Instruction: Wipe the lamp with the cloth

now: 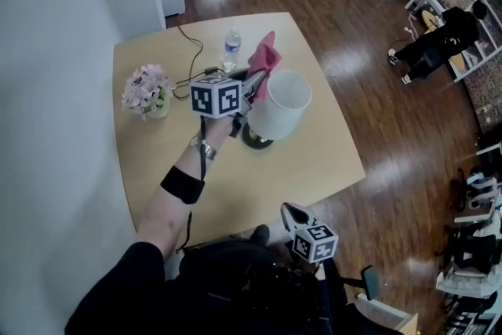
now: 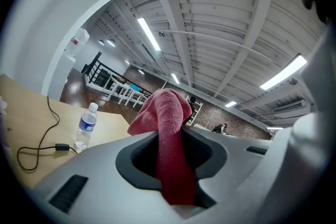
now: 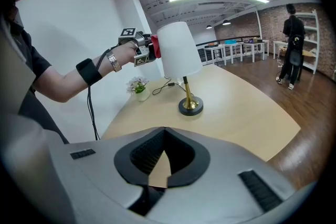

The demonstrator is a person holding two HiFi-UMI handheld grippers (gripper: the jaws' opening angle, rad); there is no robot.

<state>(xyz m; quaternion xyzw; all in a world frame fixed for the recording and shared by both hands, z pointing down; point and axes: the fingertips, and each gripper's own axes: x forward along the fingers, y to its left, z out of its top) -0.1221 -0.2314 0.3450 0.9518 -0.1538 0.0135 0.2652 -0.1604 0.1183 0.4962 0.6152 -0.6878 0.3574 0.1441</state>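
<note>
The right gripper (image 3: pixel 165 129) is hovering low at the near table edge with its jaws closed together and nothing between them, pointing down toward the tabletop (image 3: pixel 236 113). Ahead of it and higher up, the left gripper (image 1: pixel 251 82) is being held out level in the person's left hand (image 1: pixel 216 125), its jaws clamping on the red cloth (image 2: pixel 170 160). The cloth is running down between the pads, and its free end is bunching up past the jaw tips. Just beside the left gripper's tips, on their right in the head view, the lamp (image 3: pixel 178 50) is standing upright on its round dark base (image 3: pixel 190 106). From the right gripper view, the cloth is appearing to press against the upper side of the white shade. To the left of the left gripper, a small pot of flowers (image 1: pixel 147 89) is sitting near the table edge. Beyond its tips, a water bottle (image 2: pixel 86 126) is standing upright with a black cable (image 2: pixel 37 150) lying looped beside it. Far off, past the table, a person in dark clothes (image 3: pixel 290 44) is standing by white shelves.
</note>
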